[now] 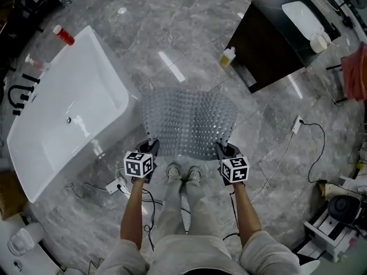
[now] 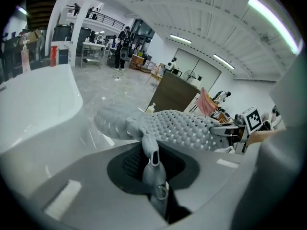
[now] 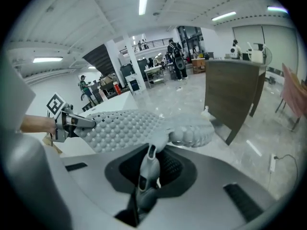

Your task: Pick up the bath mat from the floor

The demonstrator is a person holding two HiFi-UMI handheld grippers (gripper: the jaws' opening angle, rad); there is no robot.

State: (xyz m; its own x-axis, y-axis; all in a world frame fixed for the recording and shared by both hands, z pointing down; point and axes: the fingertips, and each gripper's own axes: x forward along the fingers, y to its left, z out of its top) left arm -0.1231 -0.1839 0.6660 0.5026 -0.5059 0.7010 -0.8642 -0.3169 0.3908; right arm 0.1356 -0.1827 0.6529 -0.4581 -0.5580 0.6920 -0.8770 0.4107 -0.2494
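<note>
Grey rubbery bath mat [image 1: 189, 122]: soft, flexible, densely studded with round bumps, slight sheen.
Grey marble-look floor [image 1: 172, 27]: polished, glossy, reflecting lights.
White bathtub [image 1: 86, 79]: smooth, glossy.
Dark brown cabinet [image 1: 269, 50]: matt, wood-look.

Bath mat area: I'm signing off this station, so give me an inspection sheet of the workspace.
Surface: floor, glossy grey stone.
Job's things: bath mat, grey and studded, held up by its two near corners.
Clutter: bottle beside the cabinet; red-capped bottle on the tub rim.
Grippers: left claw and right claw, each shut on a mat corner.
Cables: white cable trailing over the floor at right; dark cables by the person's legs.
Surroundings: white tub at left; dark cabinet with a basin at upper right.
</note>
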